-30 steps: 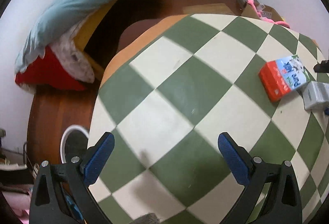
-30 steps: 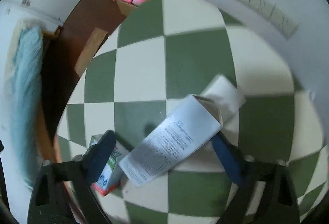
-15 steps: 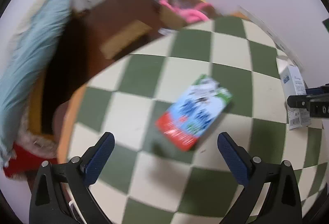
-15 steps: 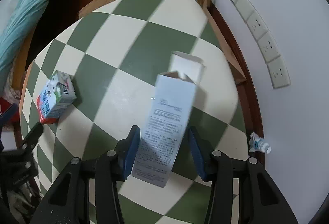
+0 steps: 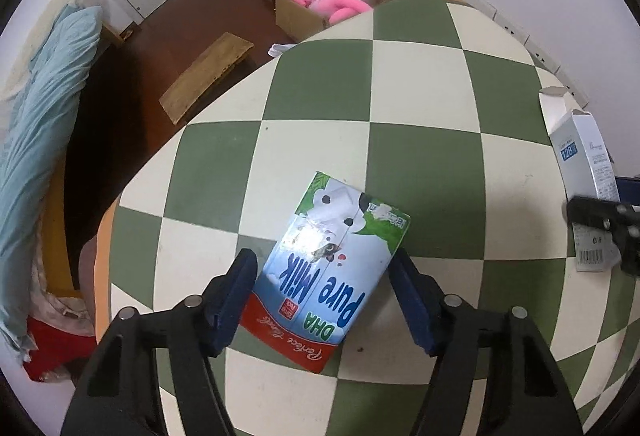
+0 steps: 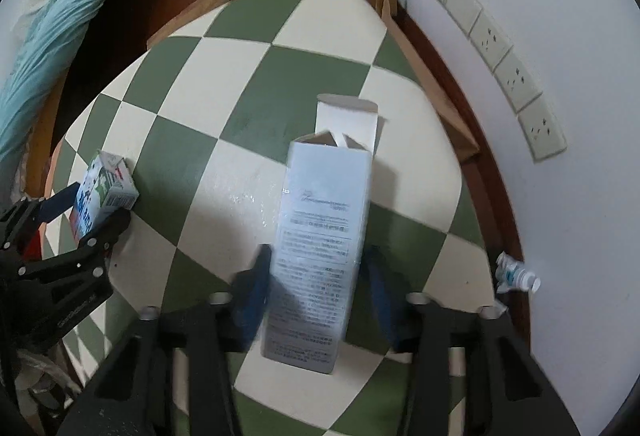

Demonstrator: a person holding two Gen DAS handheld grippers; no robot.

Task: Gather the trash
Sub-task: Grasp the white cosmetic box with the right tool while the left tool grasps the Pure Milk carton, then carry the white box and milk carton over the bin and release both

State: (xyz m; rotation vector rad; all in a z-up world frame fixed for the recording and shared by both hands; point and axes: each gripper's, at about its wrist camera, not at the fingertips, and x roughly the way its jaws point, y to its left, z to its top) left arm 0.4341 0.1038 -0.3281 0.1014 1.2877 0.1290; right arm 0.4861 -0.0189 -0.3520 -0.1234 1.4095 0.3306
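A blue, white and red "Pure Milk" carton (image 5: 332, 272) lies flat on the green and cream checked table (image 5: 420, 92). My left gripper (image 5: 322, 292) is shut on it, one blue pad against each long side. A tall grey-white cardboard box (image 6: 320, 236) with its top flap open sits between the pads of my right gripper (image 6: 318, 276), which is shut on it. The right wrist view shows the left gripper (image 6: 72, 220) at the left edge with the milk carton (image 6: 104, 192). The left wrist view shows the box (image 5: 580, 156) at the right edge, in the right gripper (image 5: 604, 224).
A cardboard box with a pink plush toy (image 5: 320, 8) stands on the brown floor beyond the table. A wooden board (image 5: 206, 76) lies nearby, blue bedding (image 5: 44, 140) at the left. Wall sockets (image 6: 500, 52) line the right wall, and a small bottle (image 6: 516, 276) lies below them.
My left gripper swung over to the milk carton and closed from wide open onto its sides. The right gripper closed on the grey-white box and turned it straight.
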